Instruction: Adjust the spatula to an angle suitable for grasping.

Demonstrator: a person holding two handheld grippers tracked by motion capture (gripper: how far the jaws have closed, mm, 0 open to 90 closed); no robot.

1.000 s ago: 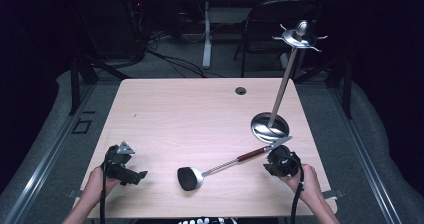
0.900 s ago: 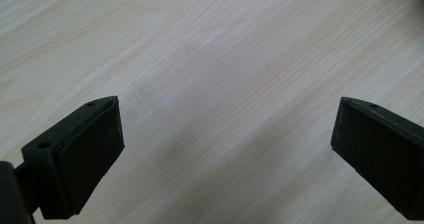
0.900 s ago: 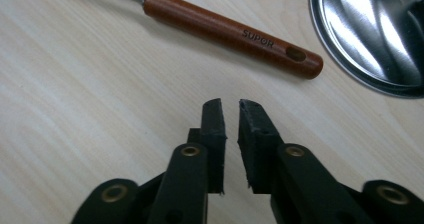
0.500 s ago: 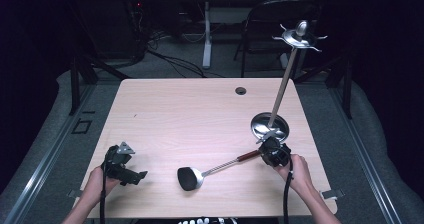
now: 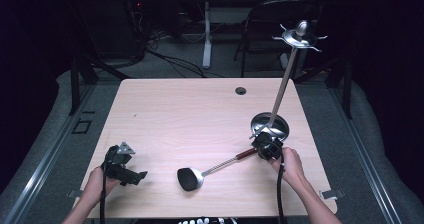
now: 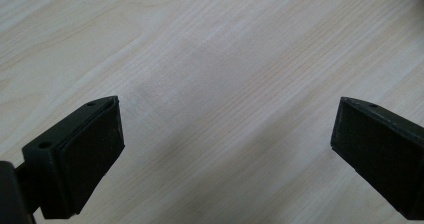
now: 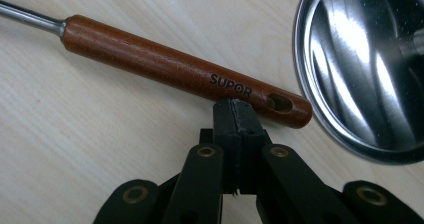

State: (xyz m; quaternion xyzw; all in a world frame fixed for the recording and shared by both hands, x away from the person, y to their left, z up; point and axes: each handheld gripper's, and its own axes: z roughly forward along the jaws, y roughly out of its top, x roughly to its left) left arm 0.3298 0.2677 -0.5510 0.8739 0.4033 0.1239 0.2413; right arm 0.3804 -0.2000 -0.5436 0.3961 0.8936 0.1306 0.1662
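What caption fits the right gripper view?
Shut fingers nudge the ladle's wooden handle beside the shiny round stand base.

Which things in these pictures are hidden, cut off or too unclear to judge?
- Ladle bowl: high view, dark and small, its inside unreadable.
- Wooden handle: right gripper view, the shut right gripper covers whether its tips touch it.
- Stand base: right gripper view, cut off by the right edge.

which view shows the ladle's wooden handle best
The right gripper view: the wooden handle lies close up, lettering and hanging hole clear. The high view shows it small beside the right gripper. The left gripper view gives bare table.
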